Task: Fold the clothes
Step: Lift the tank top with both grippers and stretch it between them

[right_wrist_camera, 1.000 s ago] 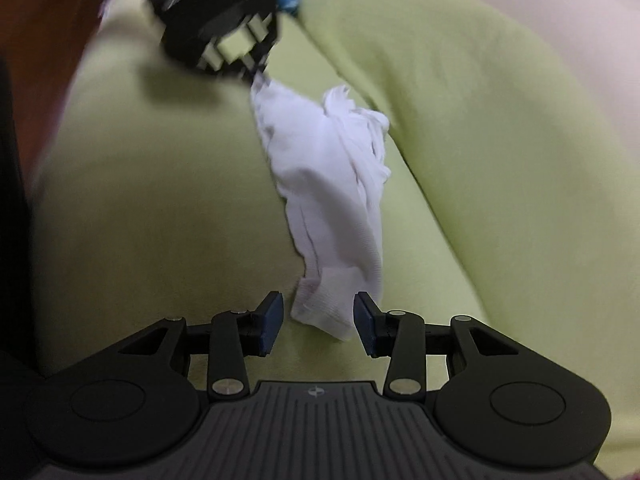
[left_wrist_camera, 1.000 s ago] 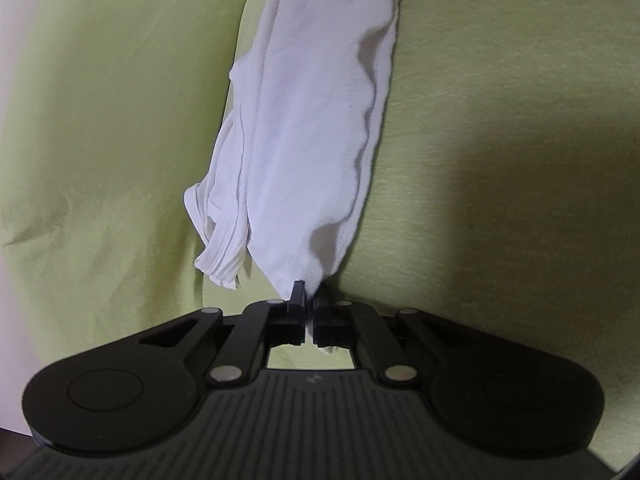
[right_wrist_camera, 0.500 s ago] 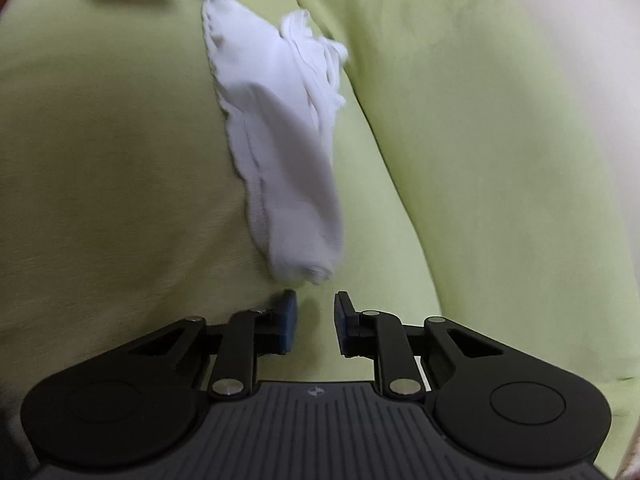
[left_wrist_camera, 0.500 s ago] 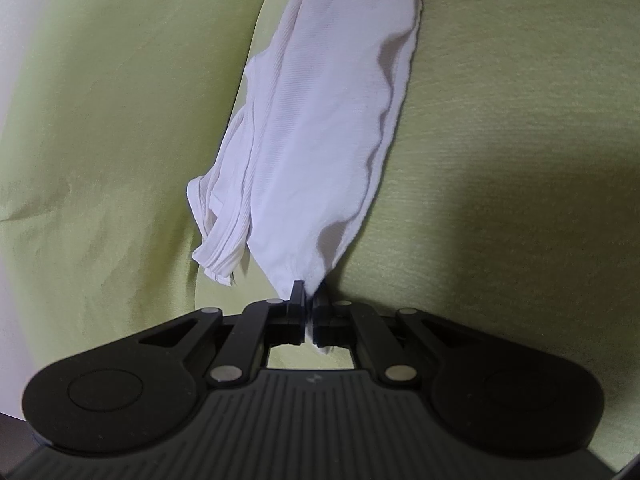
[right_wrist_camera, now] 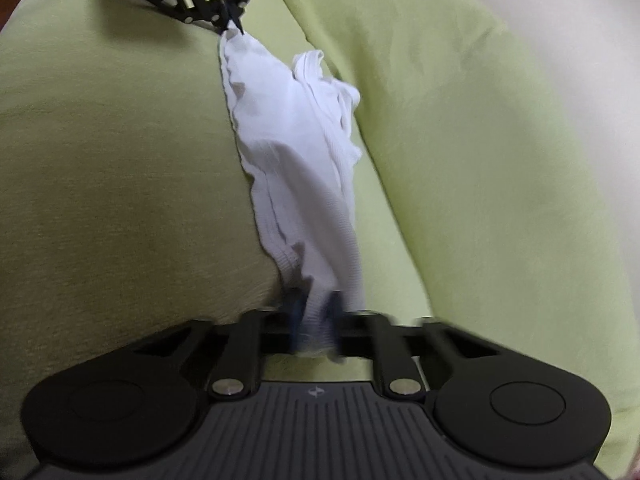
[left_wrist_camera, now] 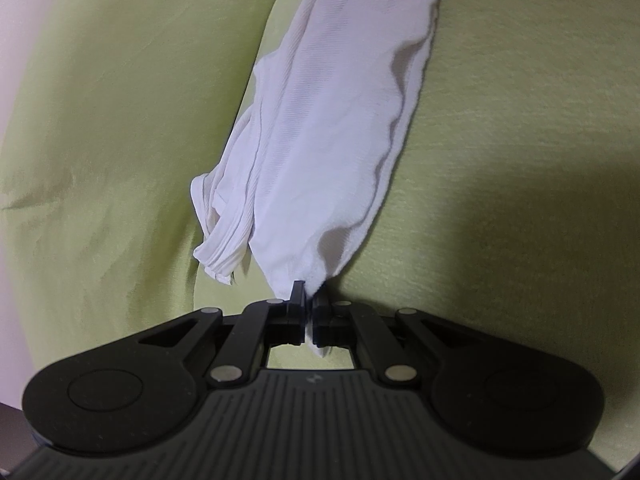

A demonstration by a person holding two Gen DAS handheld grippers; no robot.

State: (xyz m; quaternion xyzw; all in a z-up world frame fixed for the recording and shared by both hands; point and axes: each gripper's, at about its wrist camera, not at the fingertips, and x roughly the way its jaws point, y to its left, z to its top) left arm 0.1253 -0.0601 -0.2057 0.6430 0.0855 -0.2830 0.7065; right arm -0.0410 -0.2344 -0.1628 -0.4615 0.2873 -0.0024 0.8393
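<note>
Left tool (left_wrist_camera: 307, 296) pinched 1 end of the white ribbed cloth garment (left_wrist_camera: 332, 128); right tool (right_wrist_camera: 314, 308) clamped its other end. Garment stretched mid-frame over the lime-green fabric cushions (right_wrist_camera: 120, 168).

The supporting furniture is upholstered in yellow-green fabric: a seat cushion (right_wrist_camera: 120, 184) meets a second cushion (right_wrist_camera: 460, 128) along a seam. A white garment (right_wrist_camera: 304, 168) lies stretched along this seam, bunched and creased, resting on both cushions.
</note>
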